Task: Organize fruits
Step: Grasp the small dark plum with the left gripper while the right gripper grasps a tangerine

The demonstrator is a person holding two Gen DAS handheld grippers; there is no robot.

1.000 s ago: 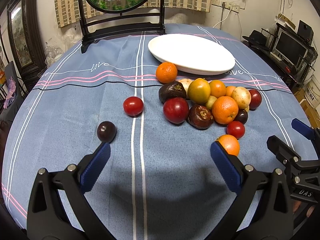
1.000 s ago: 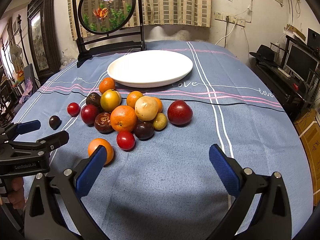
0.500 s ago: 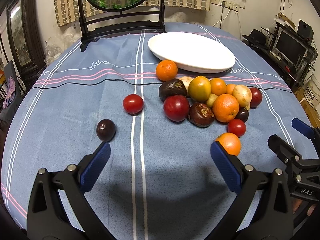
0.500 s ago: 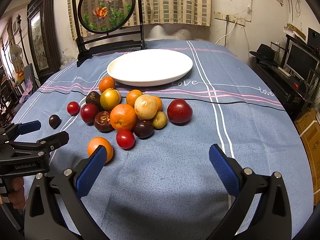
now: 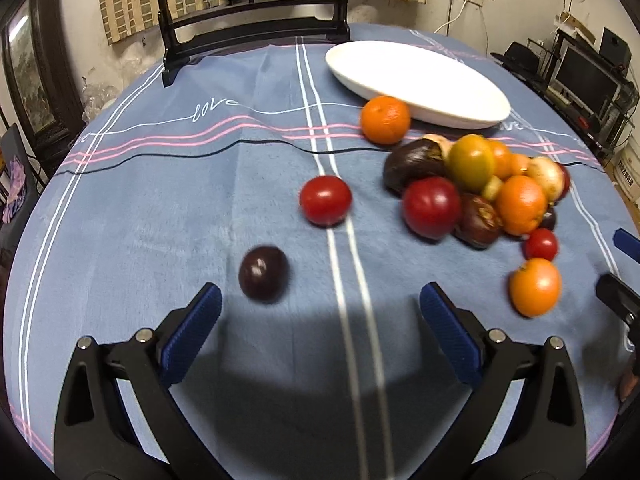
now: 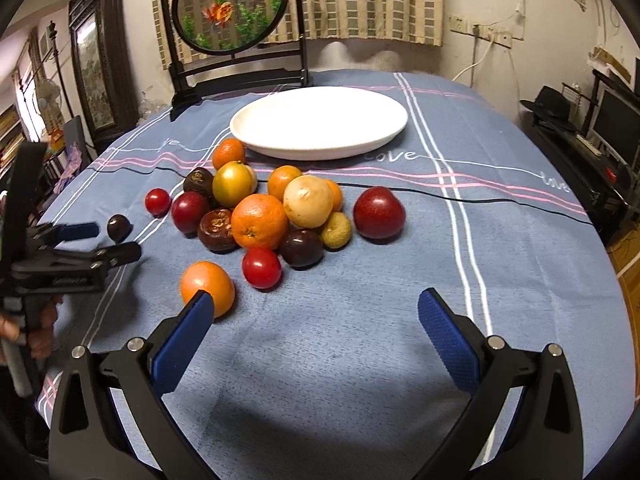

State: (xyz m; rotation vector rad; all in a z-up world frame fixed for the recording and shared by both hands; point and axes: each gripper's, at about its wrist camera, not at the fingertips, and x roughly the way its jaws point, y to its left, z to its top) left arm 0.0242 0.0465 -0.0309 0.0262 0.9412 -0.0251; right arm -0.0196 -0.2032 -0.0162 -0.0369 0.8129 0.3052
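**Fruit unsorted on cloth; both grippers spread and empty**

Far left: the left gripper (image 5: 320,308) hovers low over the blue tablecloth (image 5: 160,208), its blue pads spread wide with nothing between them. A dark plum (image 5: 263,273) lies just ahead of its left pad, apart from it. Beyond that sits a lone red tomato (image 5: 325,200), by the white stripes.

Centre: the heaped fruit (image 6: 272,212) lies on the cloth, just short of the white plate (image 6: 320,120), which holds no fruit. One orange (image 5: 385,119) lies at the plate's near rim; whether it touches the rim cannot be told.

Right: the right gripper (image 6: 316,316) is likewise released and empty. A stray orange (image 6: 207,287) lies at its left pad, partly hidden behind it; contact cannot be confirmed.

Differences between views: only the right wrist view shows the large red plum (image 6: 378,212) whole, on the pile's right side, and the person's hand (image 6: 28,332) on the left gripper's handle. The left wrist view crops the framed fish picture (image 6: 231,8) that the right view shows entire.

Change from earlier: the left view is now motion-blurred, and the dark plum and tomato have shifted toward the middle of it and sit nearer the pads. The left gripper has swung leftward. The right view is nearly unchanged. No fruit has been moved.
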